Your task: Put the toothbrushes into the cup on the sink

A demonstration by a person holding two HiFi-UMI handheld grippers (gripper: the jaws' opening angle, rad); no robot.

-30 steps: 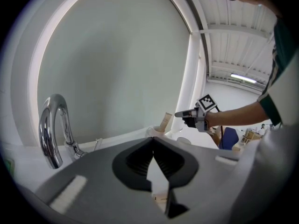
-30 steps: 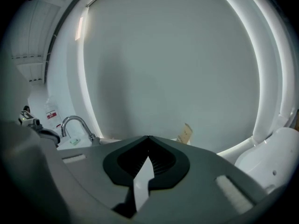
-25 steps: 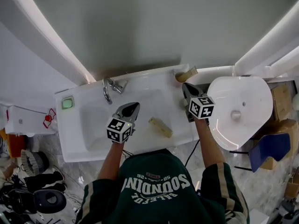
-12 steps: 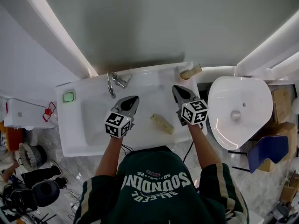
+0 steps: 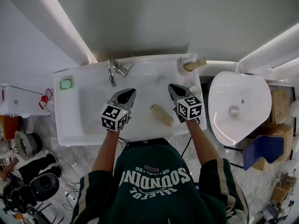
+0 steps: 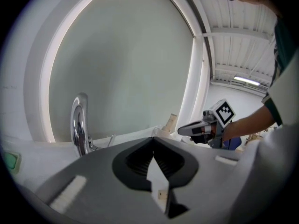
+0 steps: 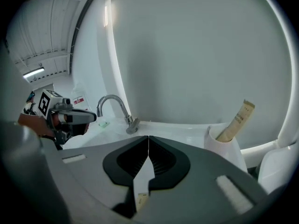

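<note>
A boxed toothbrush (image 5: 161, 114) lies flat on the front rim of the white sink (image 5: 93, 134), between my two grippers. A second boxed toothbrush (image 5: 195, 64) (image 7: 237, 120) stands tilted in the white cup (image 5: 182, 68) (image 7: 223, 146) at the sink's back right corner. My left gripper (image 5: 128, 93) (image 6: 153, 141) hovers over the basin, left of the lying toothbrush, shut and empty. My right gripper (image 5: 172, 87) (image 7: 148, 138) hangs just right of that toothbrush and in front of the cup, shut with nothing between its jaws.
A chrome faucet (image 5: 114, 71) (image 7: 114, 106) rises at the sink's back edge, and a green soap (image 5: 66, 83) sits at the back left corner. A white toilet (image 5: 238, 108) stands to the right. Cardboard boxes (image 5: 280, 101) are beyond it; bags and clutter (image 5: 32, 181) lie on the floor at left.
My right gripper has moved left, away from the cup and toward the lying toothbrush. The left gripper has barely shifted. Both toothbrushes stay where they were.
</note>
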